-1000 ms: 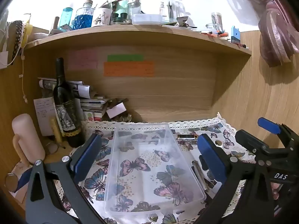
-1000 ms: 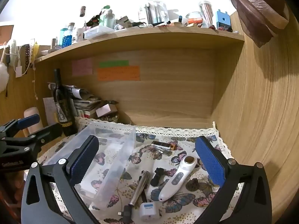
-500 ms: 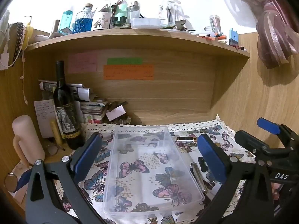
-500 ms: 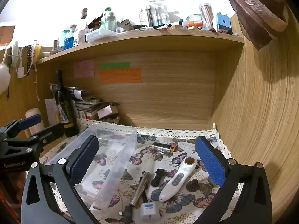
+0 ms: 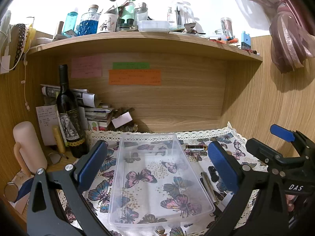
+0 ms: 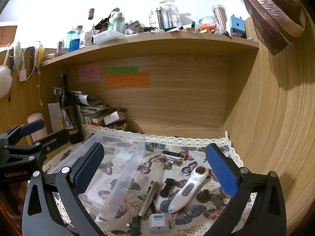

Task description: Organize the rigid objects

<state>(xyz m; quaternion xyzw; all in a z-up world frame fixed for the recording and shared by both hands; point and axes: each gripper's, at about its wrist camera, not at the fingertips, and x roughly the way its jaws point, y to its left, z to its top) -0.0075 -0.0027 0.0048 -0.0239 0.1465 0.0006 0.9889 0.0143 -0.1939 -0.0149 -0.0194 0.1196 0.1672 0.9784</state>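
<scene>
A: Surveying left to right: empty clear bin (image 6: 110, 169), steel tube (image 6: 149, 198), white handheld device (image 6: 187, 188) on the cloth.
B: Left gripper (image 5: 157, 167), right gripper (image 6: 155, 171) — both spread, empty.
A: Device looks light, rigid, slick — pinch mid-body.

Over the last second both cameras have drawn slightly back and up. In the left wrist view the clear plastic bin (image 5: 157, 179) now shows its whole near rim, and the battery (image 5: 195, 147) sits further down the frame. In the right wrist view the white handheld device (image 6: 189, 188) and the white plug adapter (image 6: 157, 221) lie lower.
</scene>
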